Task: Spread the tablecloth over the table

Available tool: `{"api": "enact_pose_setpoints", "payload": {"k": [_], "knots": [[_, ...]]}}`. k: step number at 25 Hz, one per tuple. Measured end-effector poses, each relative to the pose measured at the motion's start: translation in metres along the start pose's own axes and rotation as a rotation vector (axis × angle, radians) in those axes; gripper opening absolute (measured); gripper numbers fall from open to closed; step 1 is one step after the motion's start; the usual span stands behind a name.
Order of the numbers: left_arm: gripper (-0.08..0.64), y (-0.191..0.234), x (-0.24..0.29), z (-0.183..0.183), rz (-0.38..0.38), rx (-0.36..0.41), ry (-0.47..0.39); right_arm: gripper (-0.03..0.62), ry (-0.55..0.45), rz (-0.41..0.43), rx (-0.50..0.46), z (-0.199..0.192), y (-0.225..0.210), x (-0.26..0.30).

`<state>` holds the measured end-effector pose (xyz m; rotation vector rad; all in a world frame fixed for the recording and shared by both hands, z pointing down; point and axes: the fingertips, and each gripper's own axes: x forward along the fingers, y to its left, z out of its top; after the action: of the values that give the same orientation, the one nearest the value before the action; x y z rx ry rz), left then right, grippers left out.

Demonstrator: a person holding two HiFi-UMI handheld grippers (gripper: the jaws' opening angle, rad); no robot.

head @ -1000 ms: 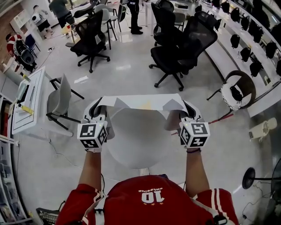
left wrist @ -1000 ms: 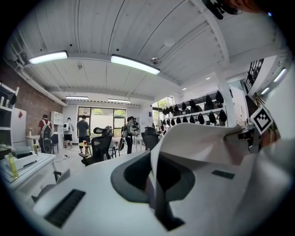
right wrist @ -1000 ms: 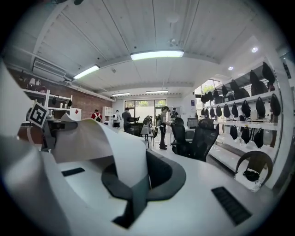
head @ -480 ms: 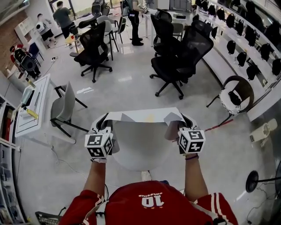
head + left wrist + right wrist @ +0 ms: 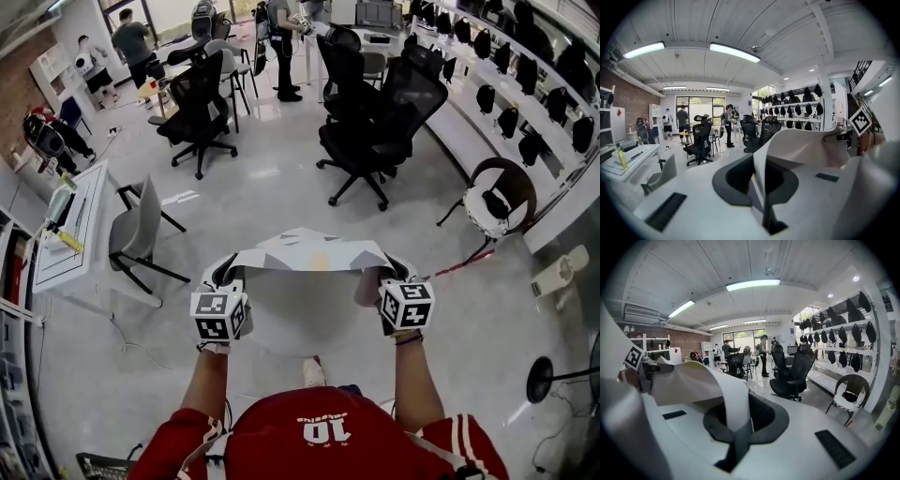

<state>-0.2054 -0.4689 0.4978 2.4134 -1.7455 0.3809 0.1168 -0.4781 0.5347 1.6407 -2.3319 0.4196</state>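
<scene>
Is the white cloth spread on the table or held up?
Held up, not spread: the tablecloth hangs creased between the left gripper and right gripper, jaws shut on it, above the table.

Pale tablecloth point(image 5: 309, 251) held taut between left tongs point(image 5: 226, 275) and right tongs point(image 5: 391, 273), a corner pinched in each, above round white counter point(image 5: 300, 323), black office chairs point(image 5: 375, 131) beyond

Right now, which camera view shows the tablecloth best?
The head view: the tablecloth shows full-width, stretched between the left gripper and right gripper. Each gripper view shows only the corner pinched in its shut jaws.
</scene>
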Motion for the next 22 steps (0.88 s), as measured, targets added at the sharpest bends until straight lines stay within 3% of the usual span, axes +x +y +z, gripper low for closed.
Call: {"api": "enact_pose_setpoints", "payload": {"k": [7, 14, 22], "knots": [[0.014, -0.007, -0.019, -0.033, -0.034, -0.029, 0.083, 0.017, 0.059, 0.031, 0.051, -0.036, 0.009, -0.020], [0.023, -0.020, -0.029, -0.081, -0.089, -0.023, 0.172, 0.018, 0.156, 0.003, 0.102, -0.085, 0.011, -0.032], [0.026, -0.019, -0.040, -0.115, -0.068, -0.051, 0.254, 0.033, 0.246, 0.010, 0.075, -0.116, 0.027, -0.054]]}}
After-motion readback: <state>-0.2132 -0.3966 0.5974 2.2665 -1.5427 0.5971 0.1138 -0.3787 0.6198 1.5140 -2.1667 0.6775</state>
